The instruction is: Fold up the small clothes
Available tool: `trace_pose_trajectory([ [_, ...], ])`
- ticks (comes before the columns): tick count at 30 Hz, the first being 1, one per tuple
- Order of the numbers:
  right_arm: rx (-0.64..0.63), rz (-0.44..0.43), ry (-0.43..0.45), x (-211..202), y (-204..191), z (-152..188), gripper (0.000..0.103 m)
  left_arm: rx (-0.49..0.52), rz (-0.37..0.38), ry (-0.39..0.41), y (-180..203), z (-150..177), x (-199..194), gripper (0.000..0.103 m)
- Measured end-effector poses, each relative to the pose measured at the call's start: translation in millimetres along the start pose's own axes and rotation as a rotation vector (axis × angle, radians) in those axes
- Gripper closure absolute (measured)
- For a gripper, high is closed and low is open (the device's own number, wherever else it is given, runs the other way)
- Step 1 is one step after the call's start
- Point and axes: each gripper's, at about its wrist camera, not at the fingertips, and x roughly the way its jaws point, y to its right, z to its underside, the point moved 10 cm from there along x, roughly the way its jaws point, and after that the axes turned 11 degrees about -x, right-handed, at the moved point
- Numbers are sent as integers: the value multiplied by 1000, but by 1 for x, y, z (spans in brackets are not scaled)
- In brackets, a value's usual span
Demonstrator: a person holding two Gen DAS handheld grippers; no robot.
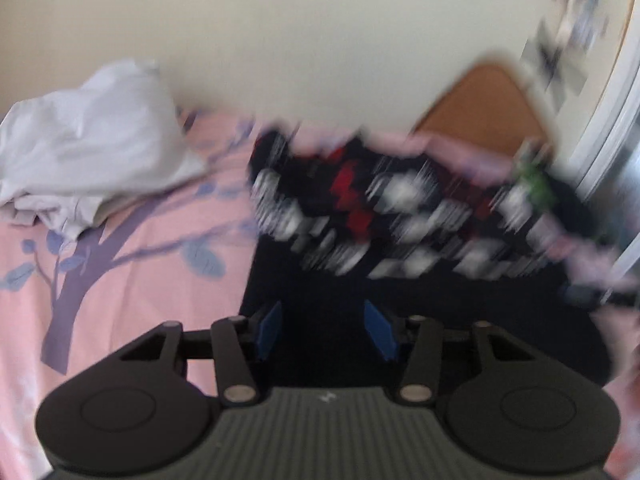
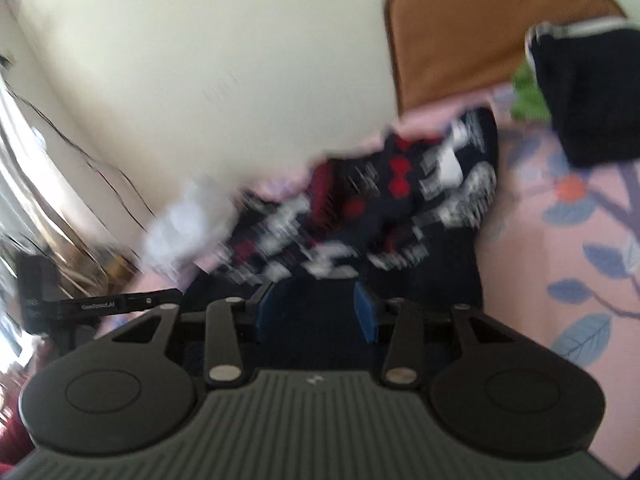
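A small dark garment with a red and white pattern (image 1: 384, 216) lies on the pink bedsheet (image 1: 132, 292); both views are motion-blurred. Its plain dark part runs down between the blue pads of my left gripper (image 1: 326, 330), whose jaws stand apart over the cloth. In the right wrist view the same garment (image 2: 380, 208) lies just ahead of my right gripper (image 2: 316, 312), jaws also apart with dark cloth between the pads. Whether either gripper touches the cloth is unclear.
A crumpled white garment (image 1: 80, 152) lies at the left on the bed. A folded dark garment (image 2: 584, 92) with something green (image 2: 528, 96) beside it sits at the far right. A brown headboard (image 2: 460, 32) and cream wall stand behind. The other gripper's body (image 2: 104, 306) shows at left.
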Motion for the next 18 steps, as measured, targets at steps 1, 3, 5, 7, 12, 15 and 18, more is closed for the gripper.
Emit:
trace_pose_trajectory([
  [1, 8, 33, -58, 10, 12, 8, 69, 36, -4, 20, -1, 2, 1, 66],
  [3, 63, -10, -81, 5, 22, 6, 70, 67, 10, -19, -1, 1, -4, 66],
  [5, 84, -18, -62, -7, 30, -17, 68, 49, 44, -4, 1, -21, -12, 62],
  [7, 68, -12, 9, -15, 37, -57, 67, 29, 59, 62, 9, -62, -17, 55],
  [12, 56, 6, 85, 37, 61, -139, 59, 27, 55, 111, 51, -153, 47, 41],
  [15, 104, 45, 62, 91, 83, -155, 52, 7, -19, 49, 63, -179, 117, 41],
  [18, 156, 47, -5, 136, 98, -154, 47, 1, -57, -12, 67, -185, 167, 40],
])
